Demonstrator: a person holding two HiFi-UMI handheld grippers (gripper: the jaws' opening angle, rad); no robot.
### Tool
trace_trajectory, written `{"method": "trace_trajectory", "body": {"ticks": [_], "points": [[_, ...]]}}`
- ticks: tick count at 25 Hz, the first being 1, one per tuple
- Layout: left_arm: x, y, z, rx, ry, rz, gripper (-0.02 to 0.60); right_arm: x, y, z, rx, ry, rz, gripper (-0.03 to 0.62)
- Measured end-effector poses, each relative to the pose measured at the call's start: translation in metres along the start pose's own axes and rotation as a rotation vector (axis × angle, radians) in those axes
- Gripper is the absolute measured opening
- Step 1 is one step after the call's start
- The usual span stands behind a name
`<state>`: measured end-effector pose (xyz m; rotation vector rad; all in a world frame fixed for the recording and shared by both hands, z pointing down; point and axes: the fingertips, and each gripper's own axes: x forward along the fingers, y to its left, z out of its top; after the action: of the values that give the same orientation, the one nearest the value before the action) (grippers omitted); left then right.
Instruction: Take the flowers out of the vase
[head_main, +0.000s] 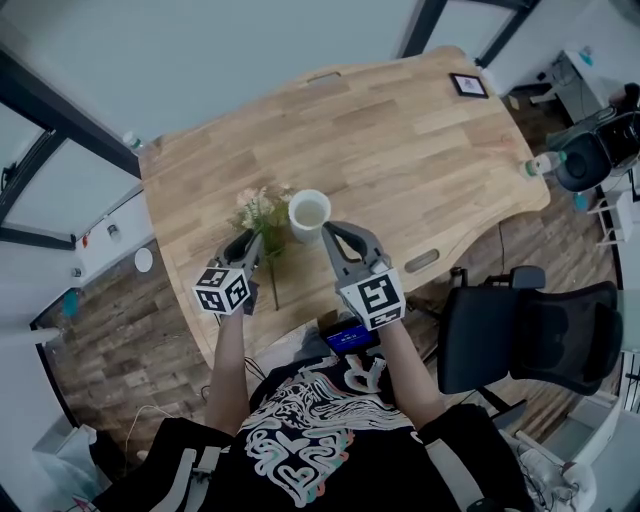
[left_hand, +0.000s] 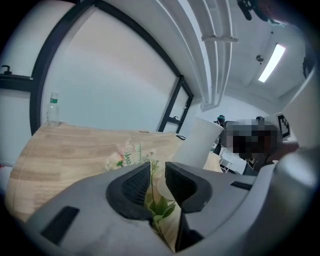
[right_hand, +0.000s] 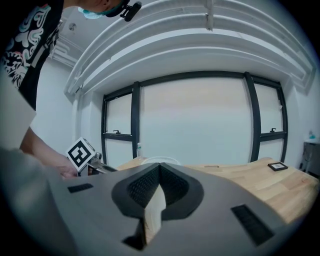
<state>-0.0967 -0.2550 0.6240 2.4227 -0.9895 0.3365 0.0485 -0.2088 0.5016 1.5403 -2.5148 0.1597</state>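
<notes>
A white vase (head_main: 309, 214) stands upright near the front edge of the wooden table (head_main: 400, 140). A small bunch of pale flowers (head_main: 258, 211) lies just left of the vase and outside it, its thin stem running back toward the table edge. My left gripper (head_main: 256, 238) reaches over that stem. In the left gripper view the green stem (left_hand: 149, 189) runs through the gap of the left gripper (left_hand: 157, 172), whose pads stand apart from it, with the vase (left_hand: 202, 142) to the right. My right gripper (right_hand: 159, 167) is shut and empty, its tips just before the vase rim (right_hand: 159, 160).
A plastic bottle (head_main: 133, 141) stands at the table's far left corner, a black-framed square (head_main: 468, 85) at the far right, another bottle (head_main: 540, 165) at the right edge. An office chair (head_main: 530, 335) stands right of the person. A blue device (head_main: 350, 335) sits below the table edge.
</notes>
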Motion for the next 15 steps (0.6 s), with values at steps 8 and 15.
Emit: {"method": "trace_trajectory", "body": {"ticks": [8, 15], "points": [[-0.036, -0.028, 0.033, 0.224, -0.103, -0.014, 0.003, -0.015, 0.023, 0.007, 0.019, -0.007, -0.033, 0.006], [-0.085, -0.073, 0.086, 0.359, -0.287, 0.015, 0.003, -0.048, 0.040, 0.025, 0.034, -0.057, -0.079, 0.006]]}}
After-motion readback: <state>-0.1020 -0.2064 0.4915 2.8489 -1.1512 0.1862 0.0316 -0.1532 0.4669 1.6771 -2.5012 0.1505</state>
